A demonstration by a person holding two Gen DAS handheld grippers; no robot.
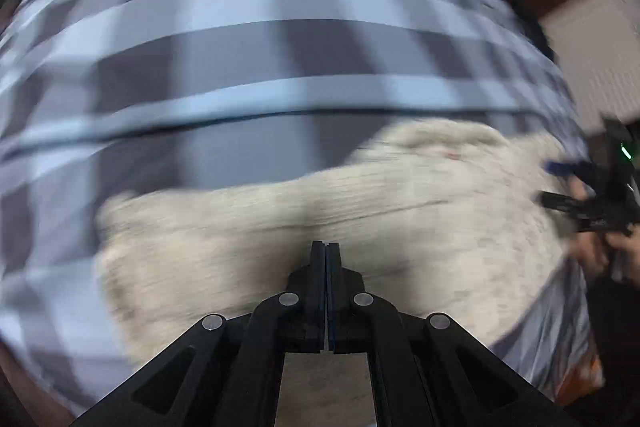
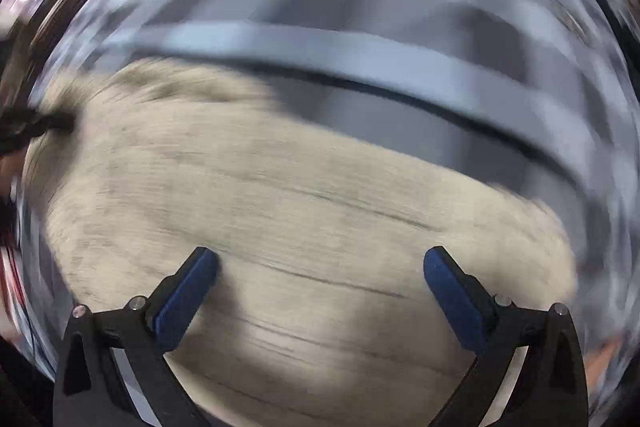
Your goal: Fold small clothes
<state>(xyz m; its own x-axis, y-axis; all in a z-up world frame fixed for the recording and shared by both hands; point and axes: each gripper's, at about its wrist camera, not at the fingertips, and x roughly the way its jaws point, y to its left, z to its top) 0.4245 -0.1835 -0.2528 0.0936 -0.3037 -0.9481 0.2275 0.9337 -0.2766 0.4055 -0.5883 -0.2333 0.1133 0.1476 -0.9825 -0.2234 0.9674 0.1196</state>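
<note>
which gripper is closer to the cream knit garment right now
Hard to call. The left gripper is shut over the cream knit garment's near edge; the right gripper is open over its middle.

Both wrist cams close above same cream garment (image 1: 360,211).

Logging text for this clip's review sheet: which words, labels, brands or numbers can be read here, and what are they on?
None can be read.
Cream knit garment: only a small reddish mark, too blurred to read.
Blue-grey plaid cover: pattern only.
Left gripper and right gripper: no markings visible.
</note>
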